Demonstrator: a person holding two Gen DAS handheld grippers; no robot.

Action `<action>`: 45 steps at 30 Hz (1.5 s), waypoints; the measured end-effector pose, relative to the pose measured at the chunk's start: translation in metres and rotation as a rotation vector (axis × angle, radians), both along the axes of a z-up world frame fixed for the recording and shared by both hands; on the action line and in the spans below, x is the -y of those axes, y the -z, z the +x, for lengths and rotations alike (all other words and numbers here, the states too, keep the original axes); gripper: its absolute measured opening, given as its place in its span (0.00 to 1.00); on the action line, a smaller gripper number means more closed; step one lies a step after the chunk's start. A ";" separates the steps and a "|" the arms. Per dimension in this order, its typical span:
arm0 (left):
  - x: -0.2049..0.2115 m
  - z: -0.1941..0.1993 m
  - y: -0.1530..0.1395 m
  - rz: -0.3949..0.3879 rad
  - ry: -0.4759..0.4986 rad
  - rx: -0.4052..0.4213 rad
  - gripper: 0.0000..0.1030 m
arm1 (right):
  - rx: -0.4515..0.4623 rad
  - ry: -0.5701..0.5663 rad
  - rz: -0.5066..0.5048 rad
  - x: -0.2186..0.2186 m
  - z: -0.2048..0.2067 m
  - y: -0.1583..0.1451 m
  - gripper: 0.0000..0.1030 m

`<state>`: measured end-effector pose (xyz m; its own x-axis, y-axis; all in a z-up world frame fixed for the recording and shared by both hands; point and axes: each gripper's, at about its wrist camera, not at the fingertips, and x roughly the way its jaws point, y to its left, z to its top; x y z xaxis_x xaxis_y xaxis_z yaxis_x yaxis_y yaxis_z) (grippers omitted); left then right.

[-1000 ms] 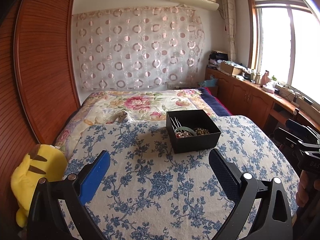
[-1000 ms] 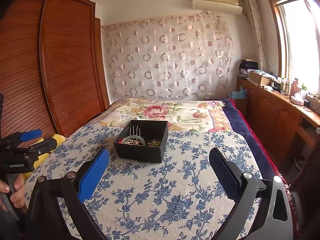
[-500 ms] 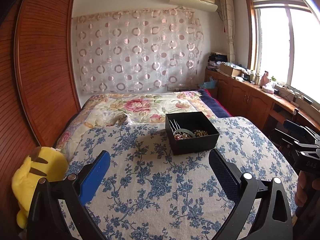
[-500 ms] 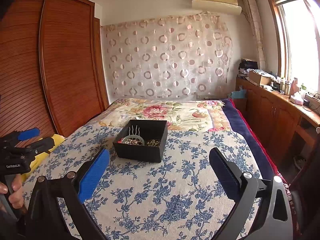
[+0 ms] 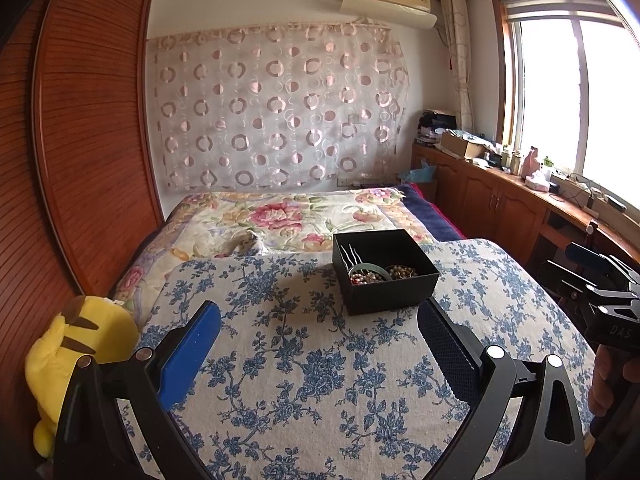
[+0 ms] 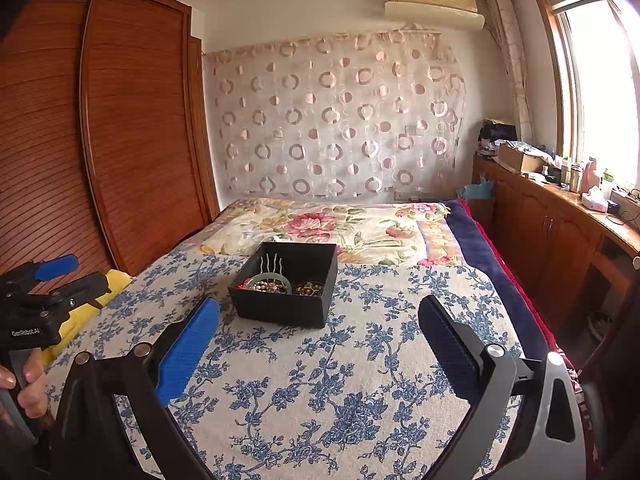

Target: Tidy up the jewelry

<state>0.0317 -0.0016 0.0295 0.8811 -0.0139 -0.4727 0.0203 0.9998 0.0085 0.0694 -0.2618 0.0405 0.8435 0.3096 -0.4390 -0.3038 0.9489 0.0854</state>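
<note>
Fingers on my left gripper (image 5: pixel 318 350) are standing wide apart with nothing between them, the blue pad (image 5: pixel 188 354) at about eight o'clock in the left wrist view and the dark pad (image 5: pixel 448 348) at four o'clock. I am holding it back and level over the blue-flowered cloth (image 5: pixel 304 380), which I judge is giving me a plain sight line to the work ahead. My right gripper (image 6: pixel 318 346) is doing the same: spread, empty, hanging above the cloth, with its body also showing at three o'clock in the left view.

Moving outward, the black box (image 5: pixel 390 294) is sitting on the cloth at roughly one o'clock of the left gripper and eleven o'clock of the right, so it is lying between the two lines of reach, where either hand could come at it. Its top is open. Inside I am seeing a greenish hair comb (image 6: pixel 272 276) with its prongs leaning up against the far wall, pale and red beads (image 5: pixel 366 278) beneath it, and a brownish beaded piece (image 6: pixel 309 288) to the right of them. All the jewelry I can make out is resting in the box, and none is showing on the cloth.

That is fitting either pieces already gathered in, or a mixed heap waiting to be sorted; I cannot tell which.

Further out, a yellow plush toy (image 5: pixel 80 348) is wedged at nine o'clock by the wooden wardrobe (image 5: pixel 92 152).
</note>
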 end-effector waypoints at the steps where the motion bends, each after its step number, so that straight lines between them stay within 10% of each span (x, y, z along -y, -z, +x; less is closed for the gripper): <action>1: 0.000 0.000 0.000 0.000 0.000 0.001 0.92 | 0.000 -0.001 0.000 0.000 0.000 0.000 0.97; 45: -0.001 -0.002 -0.001 0.000 -0.003 0.003 0.92 | 0.006 -0.001 0.002 0.000 -0.001 -0.002 0.97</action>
